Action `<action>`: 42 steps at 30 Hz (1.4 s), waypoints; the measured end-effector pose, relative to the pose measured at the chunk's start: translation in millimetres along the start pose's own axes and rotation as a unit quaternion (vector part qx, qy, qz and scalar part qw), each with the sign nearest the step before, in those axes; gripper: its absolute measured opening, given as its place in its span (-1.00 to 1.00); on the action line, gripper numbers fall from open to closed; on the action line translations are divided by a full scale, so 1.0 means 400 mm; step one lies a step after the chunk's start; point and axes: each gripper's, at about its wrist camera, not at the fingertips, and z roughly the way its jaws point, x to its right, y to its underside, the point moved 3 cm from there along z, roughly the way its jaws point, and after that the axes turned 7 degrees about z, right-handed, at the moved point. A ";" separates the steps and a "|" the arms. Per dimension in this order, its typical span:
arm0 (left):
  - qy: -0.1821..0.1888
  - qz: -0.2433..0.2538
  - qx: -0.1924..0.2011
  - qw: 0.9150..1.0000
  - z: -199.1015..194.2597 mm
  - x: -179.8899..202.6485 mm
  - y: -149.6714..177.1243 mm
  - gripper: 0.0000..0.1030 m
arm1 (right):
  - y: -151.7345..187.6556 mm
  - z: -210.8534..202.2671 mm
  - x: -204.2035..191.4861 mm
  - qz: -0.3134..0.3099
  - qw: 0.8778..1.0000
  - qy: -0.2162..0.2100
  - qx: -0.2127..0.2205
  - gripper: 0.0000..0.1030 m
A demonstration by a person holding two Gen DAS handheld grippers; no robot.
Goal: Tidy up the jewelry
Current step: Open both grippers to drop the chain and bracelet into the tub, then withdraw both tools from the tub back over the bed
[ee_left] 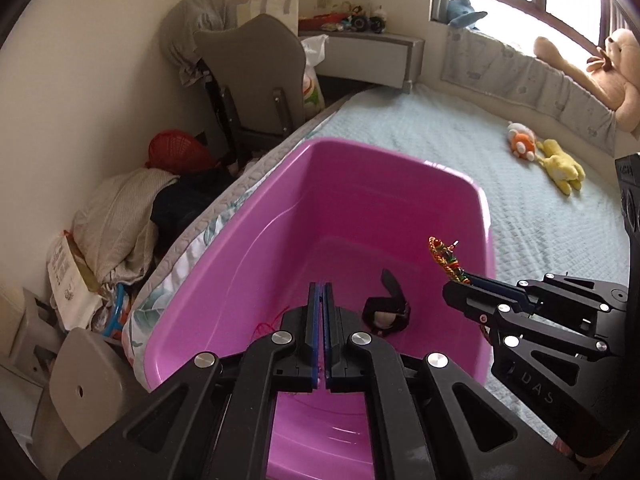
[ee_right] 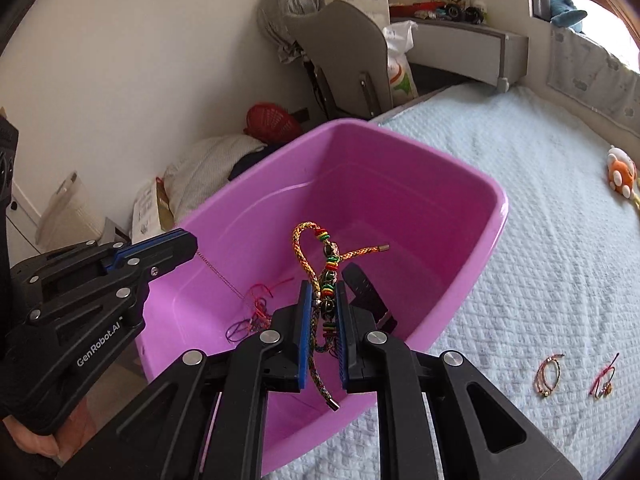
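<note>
Right wrist view: right hand-held gripper [ee_right: 323,312] clamps a bracelet [ee_right: 326,276] over the tub [ee_right: 460,184]; left hand-held gripper [ee_left: 322,312] clenched, pinching a thin chain [ee_right: 220,276]; two bracelets [ee_right: 572,376] wait on the bed [ee_right: 540,260].

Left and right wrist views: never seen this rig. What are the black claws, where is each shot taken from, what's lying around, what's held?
No robot here: a person carries a two-finger hand-held gripper in each hand, and each has a fisheye camera looking along its fingers.

The left wrist view looks over the left hand-held gripper, jaws shut; a thin chain hangs from its tip. The right wrist view looks over the right hand-held gripper, shut on a braided multicolour bracelet.

Both are over a pink plastic tub on a bed with a pale quilted cover. In the tub lie a black watch and red thread bracelets. Two more bracelets wait on the cover.
</note>
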 end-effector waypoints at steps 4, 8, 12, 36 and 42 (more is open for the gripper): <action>-0.020 -0.004 -0.028 0.999 0.056 -0.019 0.037 -0.95 | 0.007 0.064 0.005 0.001 1.000 0.012 -0.026 -0.78; -0.041 -0.014 -0.038 0.998 0.073 -0.039 0.060 -0.01 | 0.002 0.075 0.020 0.010 0.999 0.024 -0.030 0.09; -0.080 -0.033 -0.004 0.996 0.034 -0.065 0.065 0.86 | 0.003 0.046 0.041 0.018 0.999 0.035 -0.013 0.16; -0.068 -0.062 -0.006 0.996 -0.055 -0.049 0.080 0.87 | 0.067 -0.064 0.053 0.048 0.996 0.076 0.001 0.23; -0.064 -0.058 0.002 0.996 -0.081 -0.033 0.081 0.87 | 0.080 -0.087 0.050 0.052 0.995 0.084 -0.003 0.24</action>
